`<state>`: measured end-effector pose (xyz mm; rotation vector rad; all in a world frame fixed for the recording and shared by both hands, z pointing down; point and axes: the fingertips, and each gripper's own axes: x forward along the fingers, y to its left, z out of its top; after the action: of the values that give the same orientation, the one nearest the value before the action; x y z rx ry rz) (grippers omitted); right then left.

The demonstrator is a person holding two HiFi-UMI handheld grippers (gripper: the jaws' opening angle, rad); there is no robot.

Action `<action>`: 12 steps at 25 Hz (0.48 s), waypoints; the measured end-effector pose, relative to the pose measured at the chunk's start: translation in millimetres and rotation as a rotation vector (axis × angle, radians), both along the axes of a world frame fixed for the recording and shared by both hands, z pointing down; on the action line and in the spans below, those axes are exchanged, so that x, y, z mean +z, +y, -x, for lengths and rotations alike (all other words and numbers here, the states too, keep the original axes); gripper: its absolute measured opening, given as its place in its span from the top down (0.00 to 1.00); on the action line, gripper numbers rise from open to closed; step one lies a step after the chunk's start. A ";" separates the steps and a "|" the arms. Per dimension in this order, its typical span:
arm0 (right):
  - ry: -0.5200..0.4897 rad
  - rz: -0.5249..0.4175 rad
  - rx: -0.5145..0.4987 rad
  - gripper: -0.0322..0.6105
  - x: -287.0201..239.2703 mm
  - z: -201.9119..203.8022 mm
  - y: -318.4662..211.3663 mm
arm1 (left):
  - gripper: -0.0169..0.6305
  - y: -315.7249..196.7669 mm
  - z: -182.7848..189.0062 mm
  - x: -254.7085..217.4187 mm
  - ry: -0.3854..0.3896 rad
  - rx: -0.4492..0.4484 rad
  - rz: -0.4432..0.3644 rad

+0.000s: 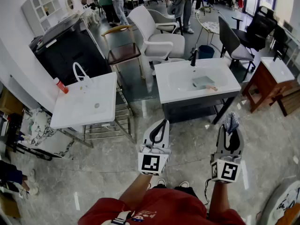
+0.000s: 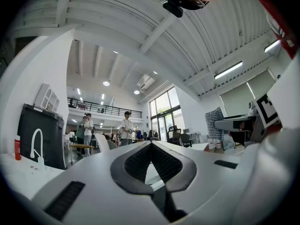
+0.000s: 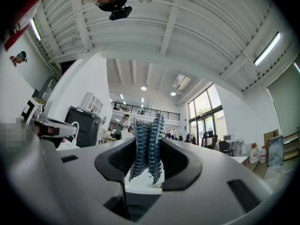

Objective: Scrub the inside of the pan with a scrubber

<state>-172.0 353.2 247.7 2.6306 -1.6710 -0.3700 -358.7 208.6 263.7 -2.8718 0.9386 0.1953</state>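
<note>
left claw (image 2: 151,145) closed, empty | right claw (image 3: 149,149) pinching scrubber (image 3: 148,130) | pan (image 1: 203,82) seemingly in sink (image 1: 165,89) ahead, well apart | risk: thin pinch on soft mesh, scrubber may slip under scrubbing pressure; pan unheld, may slide

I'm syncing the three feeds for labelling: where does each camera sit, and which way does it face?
Head view: on the person's head, facing steeply down at the floor and two sinks; shows red sleeves, left gripper and right gripper.
Left gripper view: on the left gripper, looking along its shut, empty jaws, up toward the ceiling.
Right gripper view: on the right gripper, along jaws shut on the scrubber.
Shared: the scrubber shows in all three.
</note>
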 end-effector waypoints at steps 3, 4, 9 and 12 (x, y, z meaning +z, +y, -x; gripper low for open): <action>0.009 -0.002 0.000 0.69 -2.5 10.9 -8.6 | 0.95 -6.3 9.7 -1.5 -0.014 0.006 0.039; 0.009 -0.003 0.004 0.69 -3.0 13.9 -9.8 | 0.95 -8.1 12.6 -3.0 -0.004 0.011 0.026; 0.007 0.001 0.025 0.69 -2.8 30.5 -11.6 | 0.95 -13.3 29.0 -3.5 0.000 0.031 0.029; -0.001 -0.009 0.028 0.68 -1.2 40.3 -10.4 | 0.95 -14.9 36.8 0.0 -0.016 0.041 0.060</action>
<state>-212.3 342.7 246.5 2.6583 -1.6344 -0.3761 -395.4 193.7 263.7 -2.9449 0.8979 0.1503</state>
